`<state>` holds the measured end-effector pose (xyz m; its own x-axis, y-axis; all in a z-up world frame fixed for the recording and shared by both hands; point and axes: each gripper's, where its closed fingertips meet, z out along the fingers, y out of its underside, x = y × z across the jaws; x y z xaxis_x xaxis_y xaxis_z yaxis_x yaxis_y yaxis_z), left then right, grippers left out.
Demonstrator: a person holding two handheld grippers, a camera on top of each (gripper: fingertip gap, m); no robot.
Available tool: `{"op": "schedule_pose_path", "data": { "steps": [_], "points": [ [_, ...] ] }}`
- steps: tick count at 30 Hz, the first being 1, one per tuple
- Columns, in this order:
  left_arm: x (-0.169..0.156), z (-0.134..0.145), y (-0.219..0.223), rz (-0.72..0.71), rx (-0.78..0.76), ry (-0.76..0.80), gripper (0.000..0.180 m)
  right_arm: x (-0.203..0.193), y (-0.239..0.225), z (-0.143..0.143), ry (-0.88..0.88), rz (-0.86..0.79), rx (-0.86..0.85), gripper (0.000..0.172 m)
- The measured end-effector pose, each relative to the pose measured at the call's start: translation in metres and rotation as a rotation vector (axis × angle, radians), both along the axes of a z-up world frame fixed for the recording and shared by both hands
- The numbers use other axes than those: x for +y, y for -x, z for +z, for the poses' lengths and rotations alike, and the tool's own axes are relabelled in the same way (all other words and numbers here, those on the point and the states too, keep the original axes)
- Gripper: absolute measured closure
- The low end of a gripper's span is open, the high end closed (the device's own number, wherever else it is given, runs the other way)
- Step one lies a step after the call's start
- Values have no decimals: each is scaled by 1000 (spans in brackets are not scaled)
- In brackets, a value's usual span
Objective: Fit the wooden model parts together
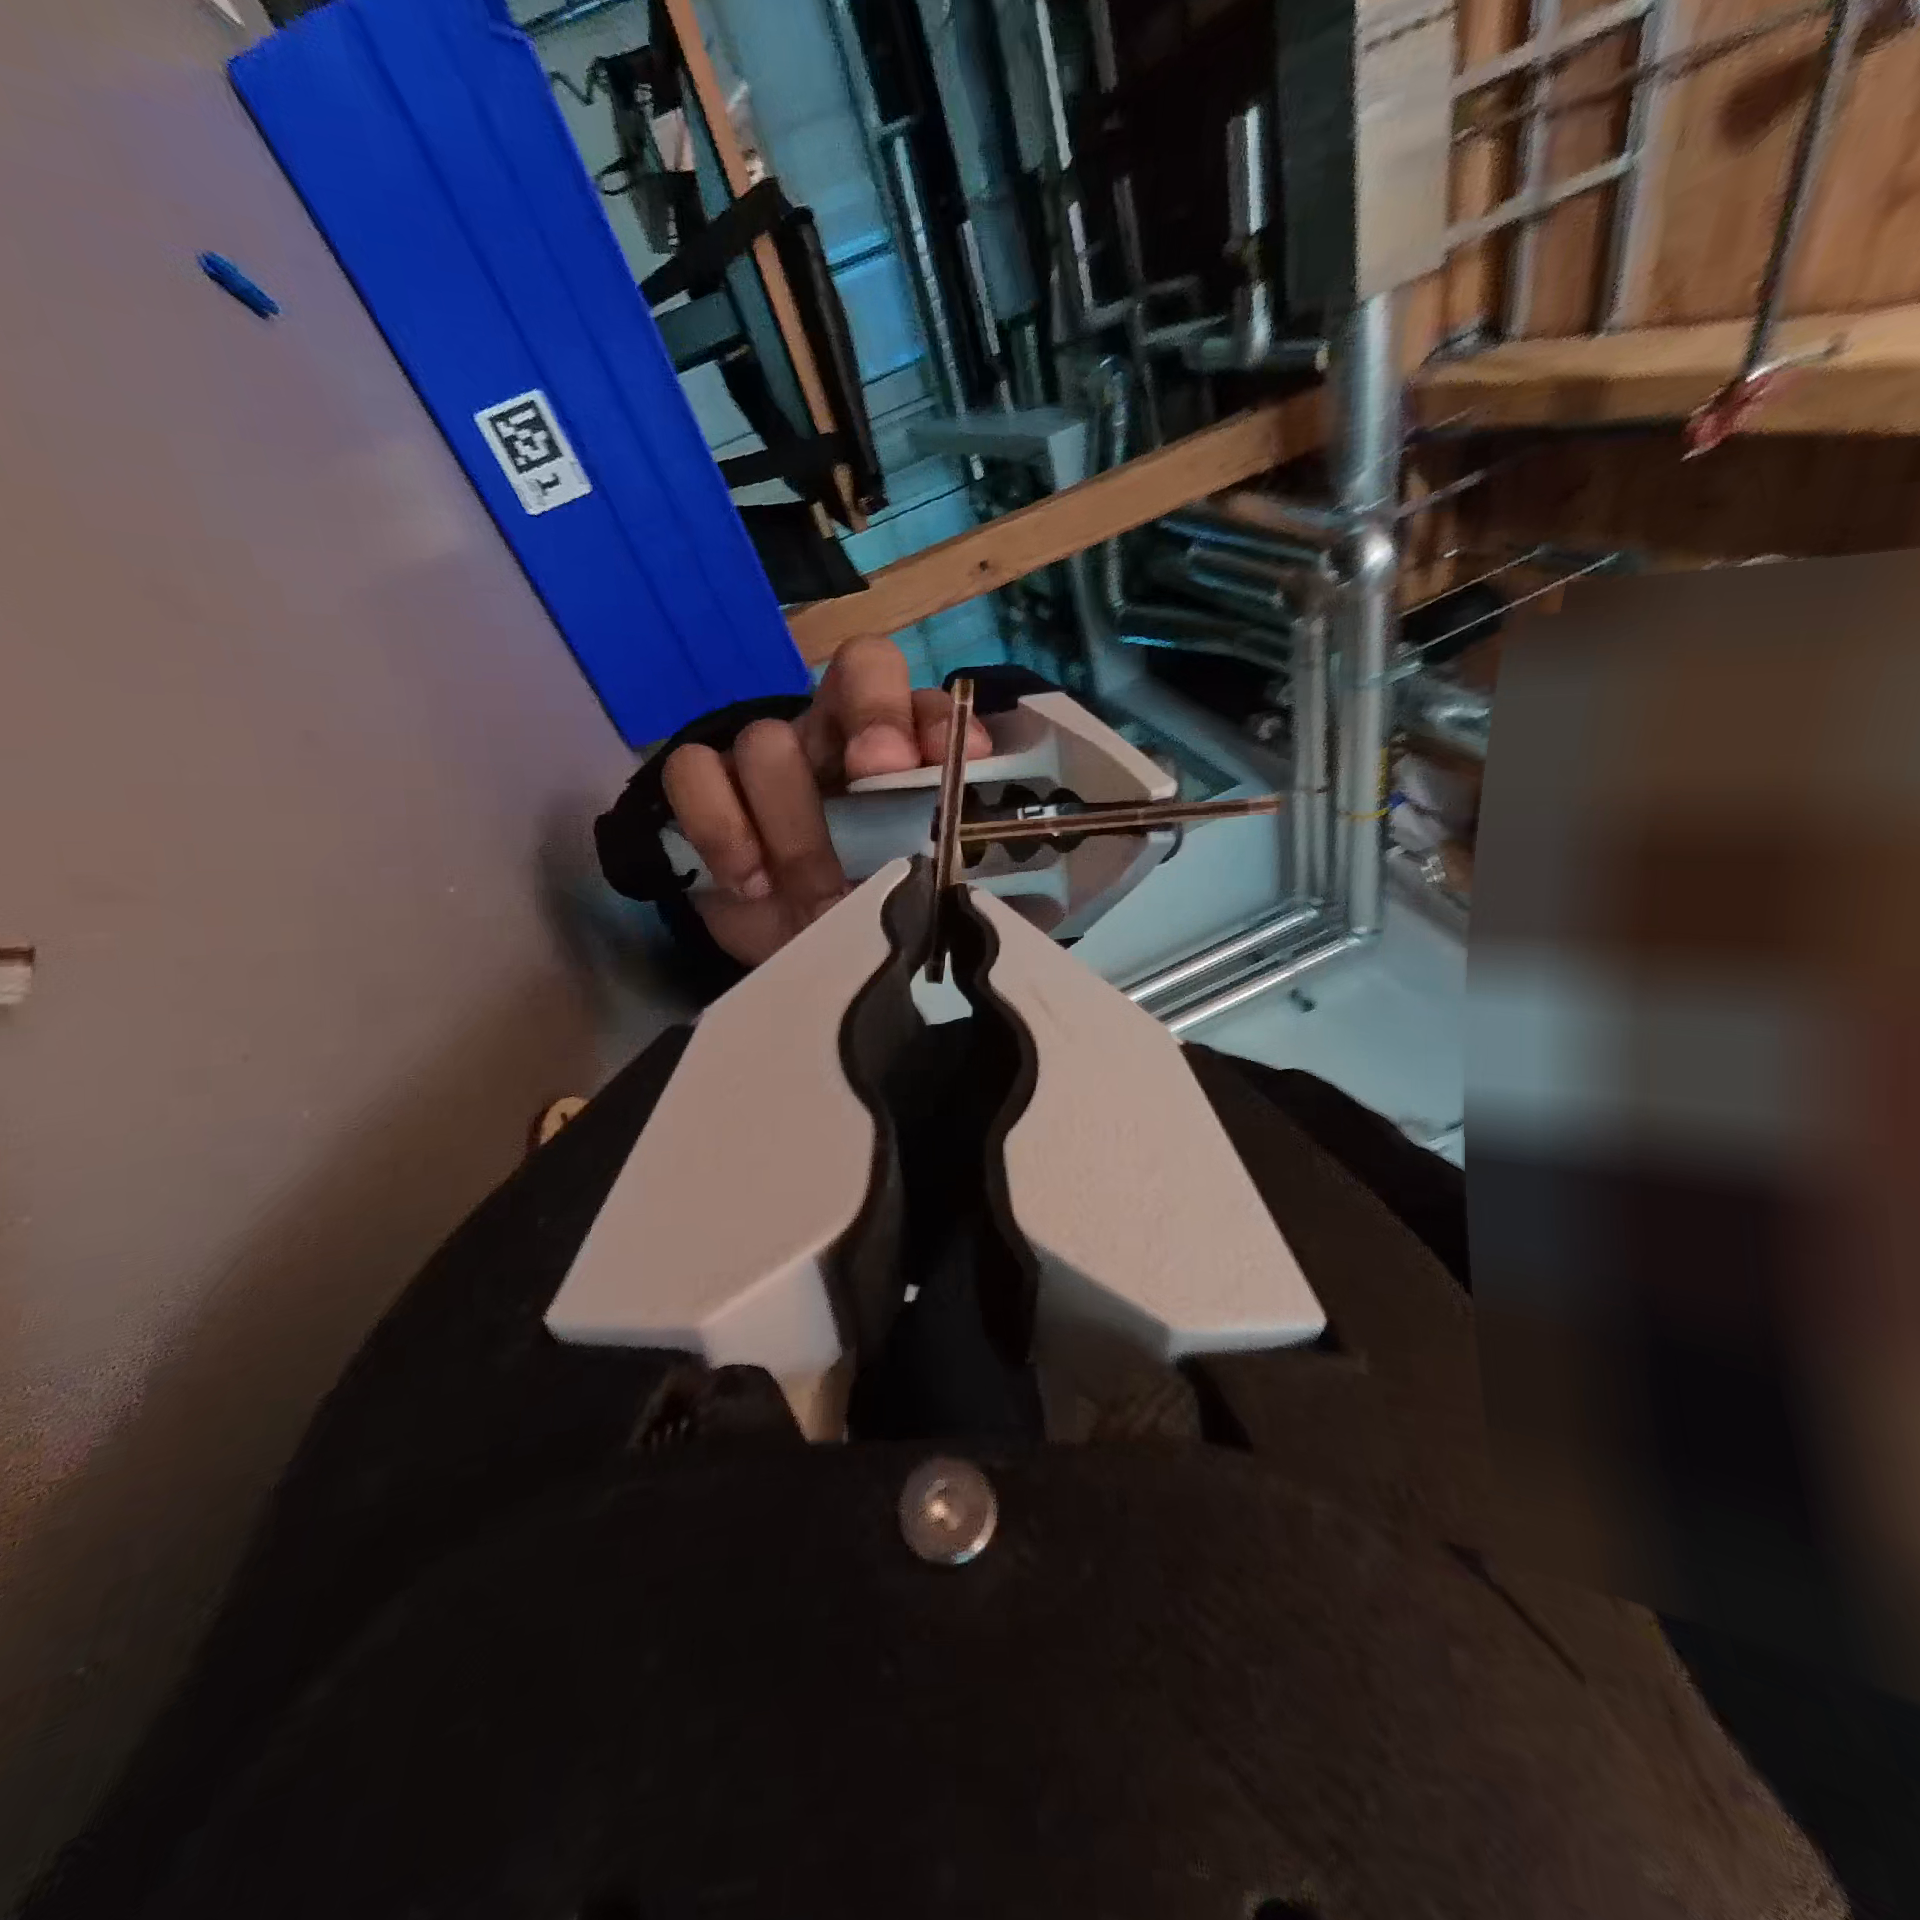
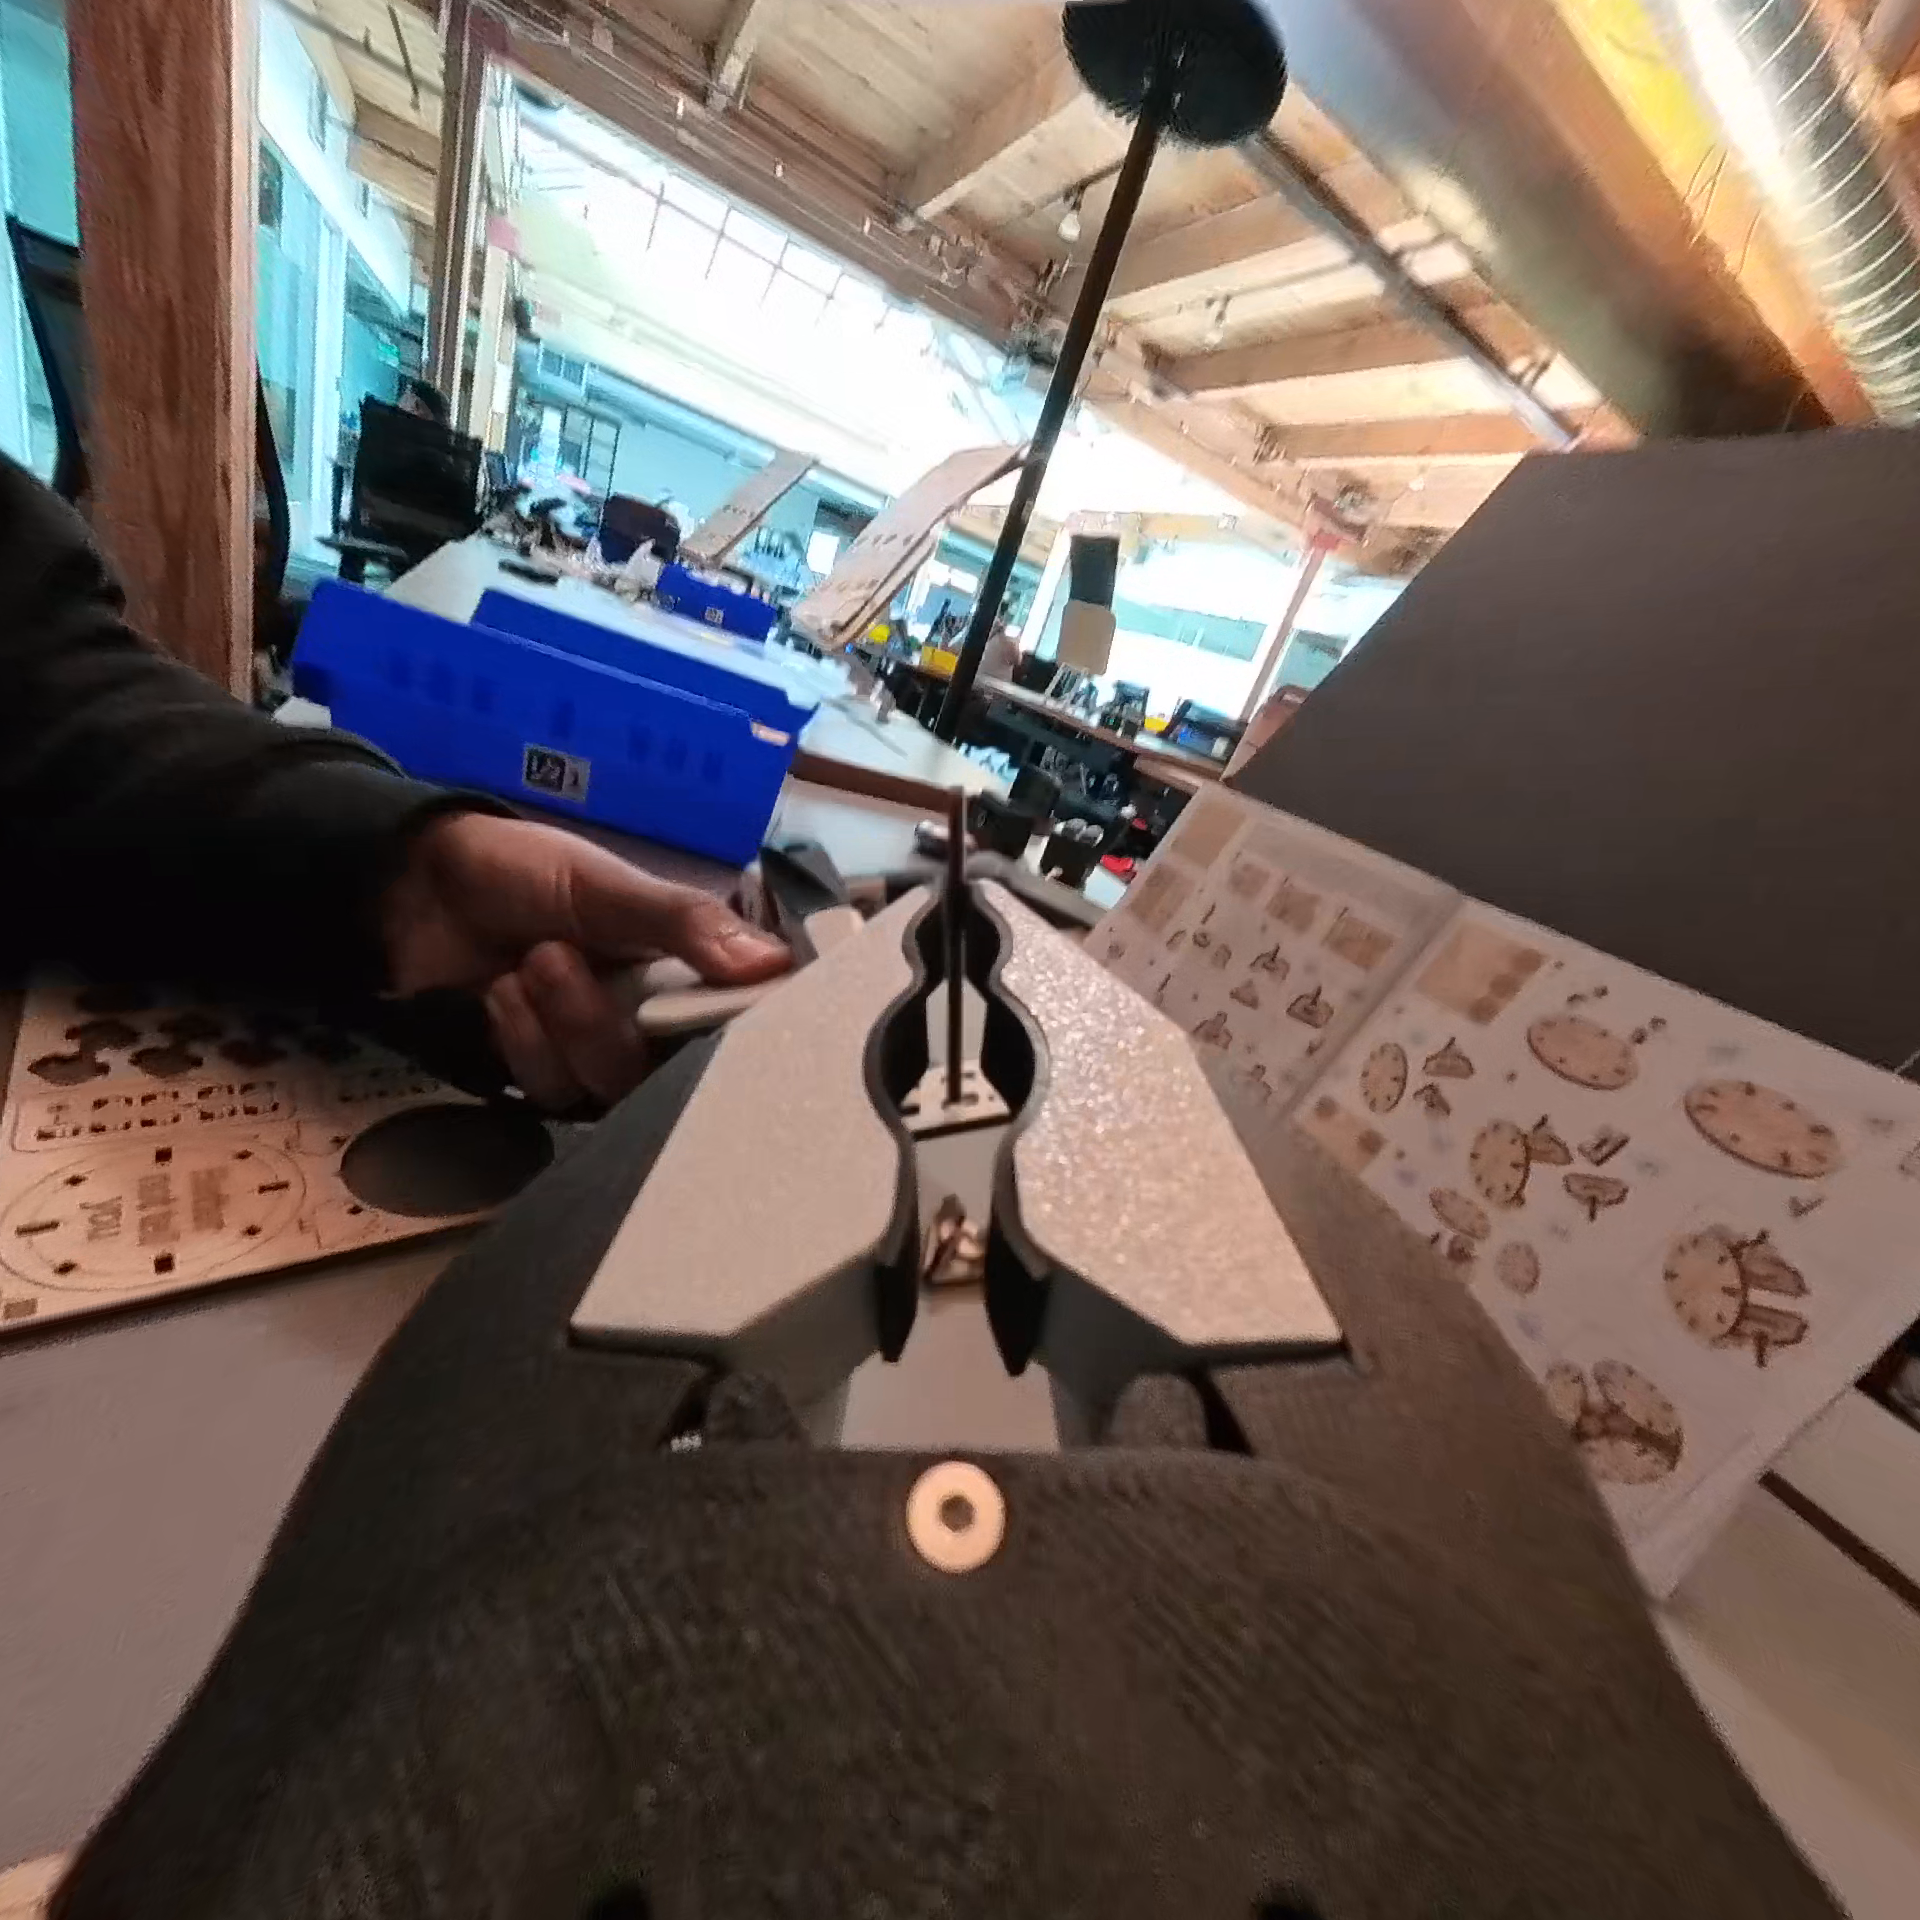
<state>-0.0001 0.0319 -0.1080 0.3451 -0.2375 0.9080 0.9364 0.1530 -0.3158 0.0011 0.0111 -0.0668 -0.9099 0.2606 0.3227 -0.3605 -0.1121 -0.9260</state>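
My left gripper (image 1: 940, 883) is shut on a thin wooden piece (image 1: 954, 790), seen edge-on and sticking up past the fingertips. My right gripper (image 2: 951, 894) is shut on a second thin wooden piece (image 2: 954, 862), also seen edge-on. In the left wrist view the right gripper (image 1: 1158, 821) lies crosswise behind my left one, held by a hand (image 1: 748, 810). Its piece (image 1: 1143, 818) runs level and butts against the upright piece, so the two form a cross. In the right wrist view a hand (image 2: 540, 935) holds the left gripper's grey finger (image 2: 707, 992) at the left. A small holed wooden plate (image 2: 956, 1107) shows through the jaws.
A blue bin (image 2: 540, 717) stands on the table behind; it also shows in the left wrist view (image 1: 499, 364). A laser-cut wooden sheet (image 2: 156, 1164) lies at the left. A printed sheet with clock drawings (image 2: 1558, 1122) leans on a dark board (image 2: 1610, 675) at the right. A black pole (image 2: 1049, 416) rises behind. Tip to tip, the grippers are about 4 cm apart.
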Motion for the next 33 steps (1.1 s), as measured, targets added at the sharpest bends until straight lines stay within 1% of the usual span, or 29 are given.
{"op": "schedule_pose_path", "data": {
  "steps": [3,6,11,16,23,28,33],
  "points": [
    [-5,-5,7,30,-2,20,180,10,-8,26,122,31,1,172],
    [-5,-6,7,26,-5,24,179,14,-13,36,171,36,30,172],
    [2,-2,-2,-14,-12,1,179,9,-13,29,150,55,20,172],
    [-2,8,-2,-17,-16,-48,179,6,-8,19,116,57,-6,171],
    [-1,14,-7,-37,-26,-77,179,2,-5,15,105,62,-18,172],
    [-3,15,-4,-16,-35,-107,180,4,-4,16,103,53,-9,171],
    [-2,16,-4,25,8,-79,179,5,-4,16,95,51,-9,171]
  ]
}}
